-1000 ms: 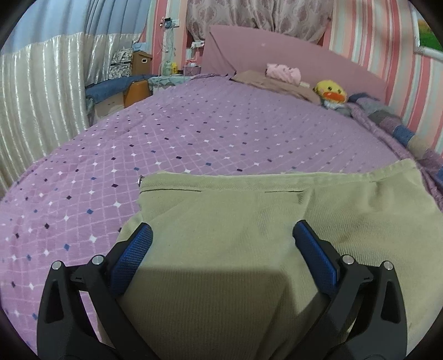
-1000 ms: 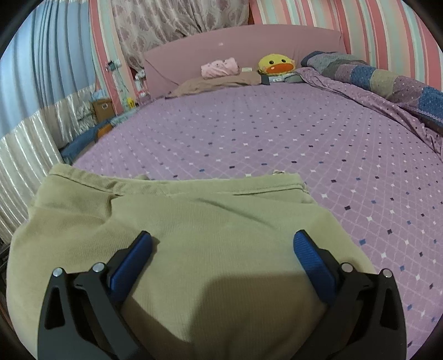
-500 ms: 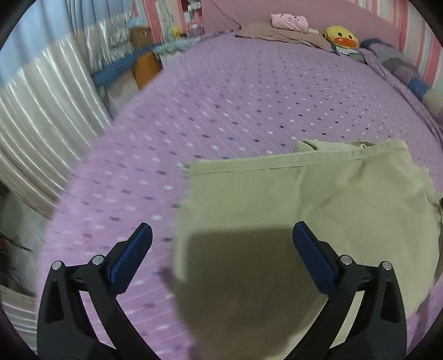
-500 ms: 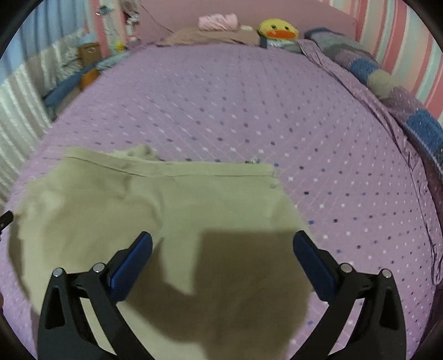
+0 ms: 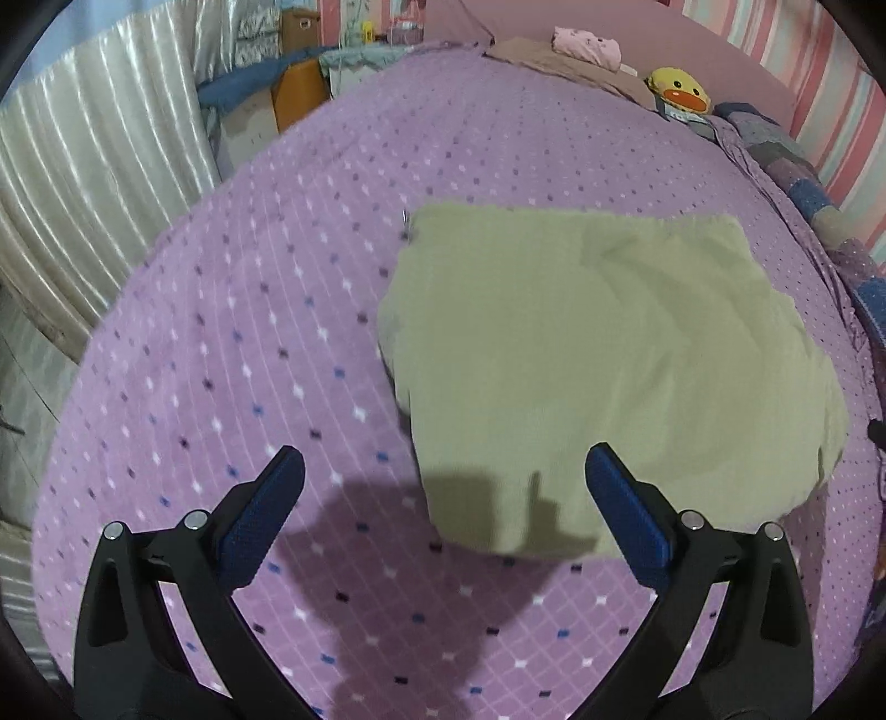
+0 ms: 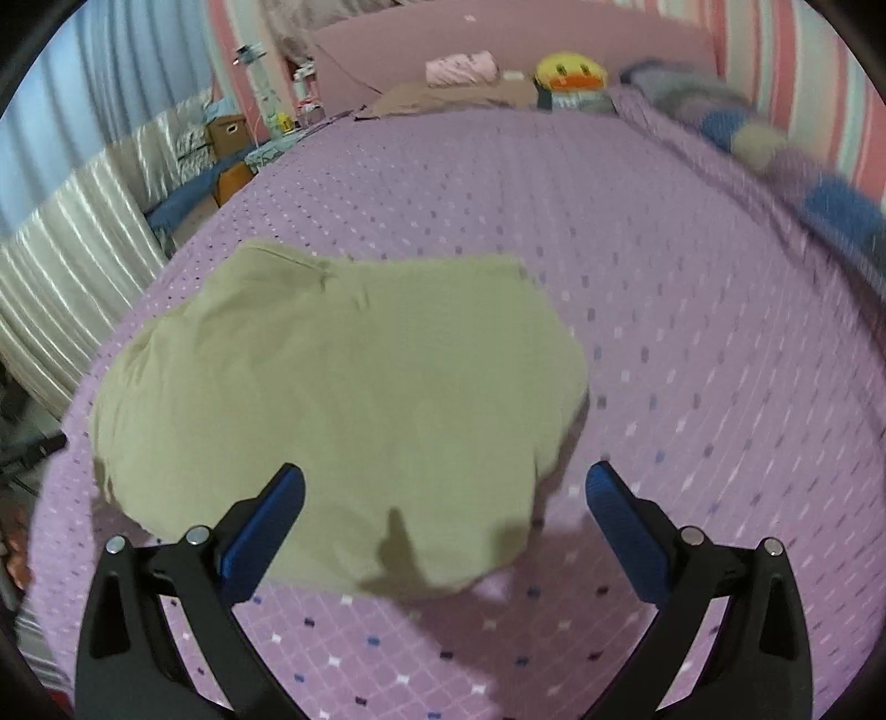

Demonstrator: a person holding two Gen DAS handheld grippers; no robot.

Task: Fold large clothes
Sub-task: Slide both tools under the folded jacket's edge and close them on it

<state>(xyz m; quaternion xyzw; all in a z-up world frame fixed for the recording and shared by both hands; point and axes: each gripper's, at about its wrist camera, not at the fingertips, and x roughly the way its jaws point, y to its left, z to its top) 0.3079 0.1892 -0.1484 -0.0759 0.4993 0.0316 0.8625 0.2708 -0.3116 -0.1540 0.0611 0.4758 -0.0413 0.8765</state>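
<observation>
A khaki-green garment [image 5: 598, 360] lies folded into a rough rectangle on the purple patterned bedspread [image 5: 249, 343]. In the right wrist view the same garment [image 6: 343, 399] fills the centre left. My left gripper [image 5: 443, 487] hangs open above the garment's near left corner, nothing between its blue pads. My right gripper [image 6: 443, 504] is open too, held above the garment's near right edge, and it touches no cloth. Shadows of the grippers fall on the cloth and the bedspread near the front edge.
A yellow duck plush [image 5: 680, 91], a pink bundle [image 5: 587, 45] and a brown pillow lie by the pink headboard. A patchwork quilt [image 5: 797, 166] runs along the right side. Boxes and a silver curtain [image 5: 94, 183] stand left of the bed.
Both grippers have risen and pulled back from the garment, which now looks smaller and wholly in view. They stayed open throughout.
</observation>
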